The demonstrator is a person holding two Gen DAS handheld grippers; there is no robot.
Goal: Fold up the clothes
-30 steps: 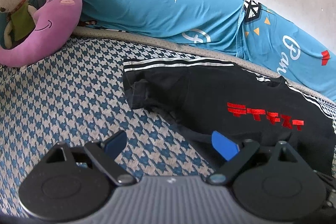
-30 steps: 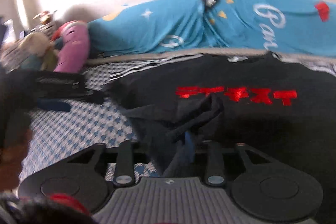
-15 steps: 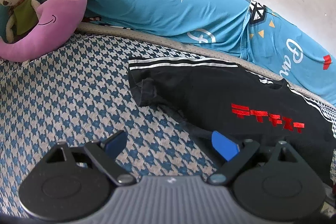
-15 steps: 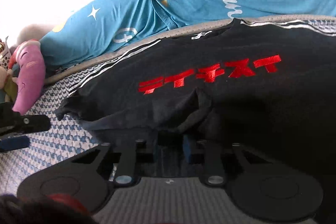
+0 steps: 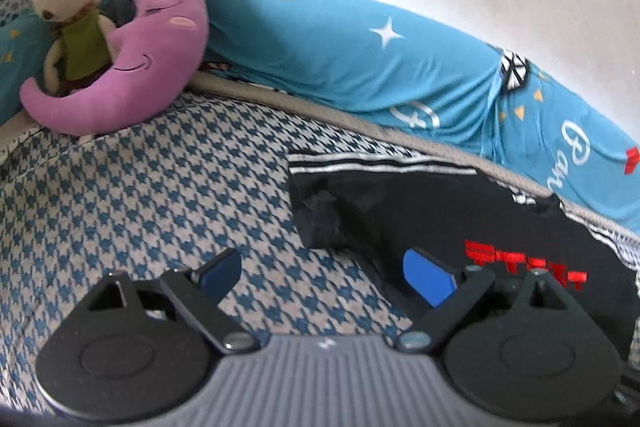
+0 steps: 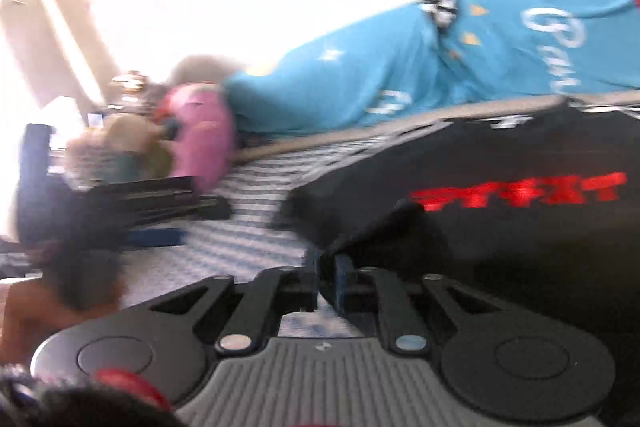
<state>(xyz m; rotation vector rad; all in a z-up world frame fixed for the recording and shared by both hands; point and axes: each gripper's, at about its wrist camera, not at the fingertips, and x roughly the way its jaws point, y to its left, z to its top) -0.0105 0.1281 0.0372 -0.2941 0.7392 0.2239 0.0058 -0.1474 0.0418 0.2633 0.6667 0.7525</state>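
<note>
Below and ahead of both claws, the black T-shirt [image 5: 460, 211] lies print-up on the houndstooth bed cover [image 5: 140, 195], its long axis running from the collar at the far edge, against the blue bolster [image 5: 360, 67], toward me. I hold my right claw [image 6: 326, 279] pressed together on a raised fold of the shirt's near left part, dark cloth rising from between the fingers toward the red lettering [image 6: 520, 189]; that view is blurred, so I cannot tell which hem or seam it is. My left claw [image 5: 326, 273] hangs spread and empty, its right finger [image 5: 428, 277] over the shirt's near edge and its left finger over bare cover. The striped sleeve [image 5: 360, 167] lies ahead of that claw and slightly right, so the left claw is the nearer one to it. Open cover stretches leftward to the purple moon cushion [image 5: 152, 67] and the plush toy [image 5: 68, 19], well apart from the shirt. I judge a fold is under way; rightward lies only more shirt.
</note>
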